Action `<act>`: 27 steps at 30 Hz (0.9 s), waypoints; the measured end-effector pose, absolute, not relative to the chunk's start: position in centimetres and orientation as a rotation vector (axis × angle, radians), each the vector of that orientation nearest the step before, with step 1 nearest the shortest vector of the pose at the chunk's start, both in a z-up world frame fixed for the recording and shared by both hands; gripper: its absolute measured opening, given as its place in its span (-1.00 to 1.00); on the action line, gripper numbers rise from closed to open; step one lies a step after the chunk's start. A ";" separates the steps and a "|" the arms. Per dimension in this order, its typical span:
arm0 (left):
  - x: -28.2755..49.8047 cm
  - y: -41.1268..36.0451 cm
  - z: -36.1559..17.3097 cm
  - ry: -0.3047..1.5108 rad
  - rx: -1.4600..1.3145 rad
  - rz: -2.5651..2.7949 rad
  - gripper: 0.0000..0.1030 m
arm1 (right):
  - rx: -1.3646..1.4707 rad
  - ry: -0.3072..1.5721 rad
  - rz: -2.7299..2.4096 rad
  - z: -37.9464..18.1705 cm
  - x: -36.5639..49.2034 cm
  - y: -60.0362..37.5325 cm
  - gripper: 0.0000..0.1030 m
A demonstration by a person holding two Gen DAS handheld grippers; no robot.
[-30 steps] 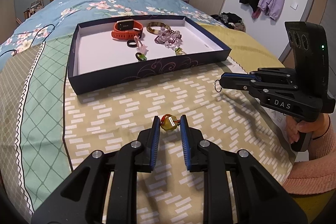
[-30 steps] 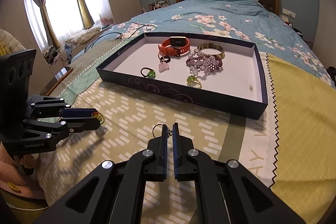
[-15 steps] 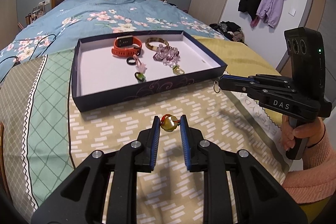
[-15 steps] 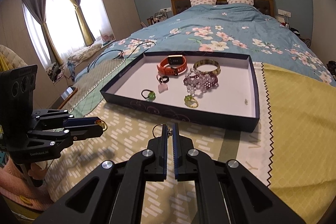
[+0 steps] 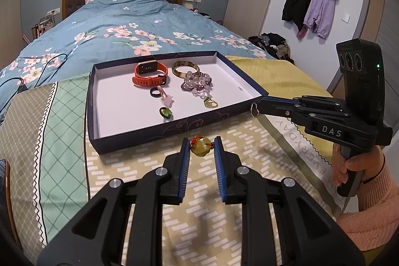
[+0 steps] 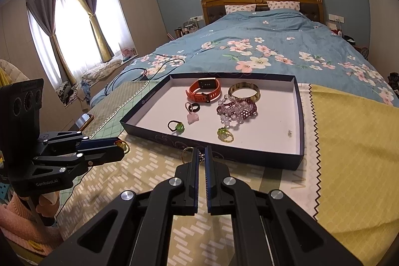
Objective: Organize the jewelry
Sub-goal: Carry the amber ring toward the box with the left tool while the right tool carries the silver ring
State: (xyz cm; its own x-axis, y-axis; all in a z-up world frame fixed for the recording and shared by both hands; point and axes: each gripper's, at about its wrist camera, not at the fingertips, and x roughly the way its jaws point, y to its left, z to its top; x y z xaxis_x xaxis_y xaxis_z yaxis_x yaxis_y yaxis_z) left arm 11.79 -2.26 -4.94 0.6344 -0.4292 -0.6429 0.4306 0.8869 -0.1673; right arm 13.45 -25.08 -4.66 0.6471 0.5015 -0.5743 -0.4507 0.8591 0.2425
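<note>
Two grippers work here, and we take the left wrist view first: our left gripper (image 5: 201, 148) has its blue-padded jaws narrowed onto a round amber-yellow bead with red cord knots (image 5: 201, 146), which hangs clear above the olive brick-patterned bedspread (image 5: 139, 166), just short of the shallow dark-blue cardboard tray with a white floor (image 5: 139, 138). In the tray we see an orange smartwatch (image 5: 149, 72), a gold-brown bangle (image 5: 185, 69), a heap of purple and clear beads (image 5: 197, 84), a black ring (image 5: 154, 92), a pink charm (image 5: 167, 99), a green-stone ring (image 5: 165, 112) and a gold ring with a green stone (image 5: 210, 103). To the right, our right gripper (image 5: 258, 109) pinches a small silver metal ring (image 5: 254, 109) at its very tip, near the tray's right corner. From the right wrist view, those jaws sit all but closed on that small ring (image 6: 187, 154), of which only a loop shows to the left of the fingertips, right at the tray's near wall (image 6: 224, 153); the left gripper (image 6: 122, 145) stands off to the left with the yellow bead at its tip. We judge both pieces ready for placing: we should carry each over the near wall, lower it close to a bare patch of the white floor away from the bead heap, and only then ease the jaws apart, so the round bead cannot roll and the thin ring cannot bounce out.
</note>
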 end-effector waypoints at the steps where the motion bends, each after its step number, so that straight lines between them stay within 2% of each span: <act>1: 11.9 -2.2 -4.9 0.732 0.004 -0.490 -0.62 | 0.081 0.675 0.542 -4.6 13.5 -25.1 -0.94; 27: 14.1 -2.8 -3.3 0.685 0.015 -0.471 -0.62 | 0.084 0.634 0.539 -3.0 15.8 -25.3 -0.94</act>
State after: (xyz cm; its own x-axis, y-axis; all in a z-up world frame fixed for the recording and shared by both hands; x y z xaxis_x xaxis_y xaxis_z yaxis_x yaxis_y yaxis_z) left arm 14.12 -2.77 -3.35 0.6739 -0.4138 -0.6121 0.4238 0.8951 -0.1385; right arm 15.81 -25.28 -3.02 0.6736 0.5036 -0.5410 -0.4532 0.8596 0.2360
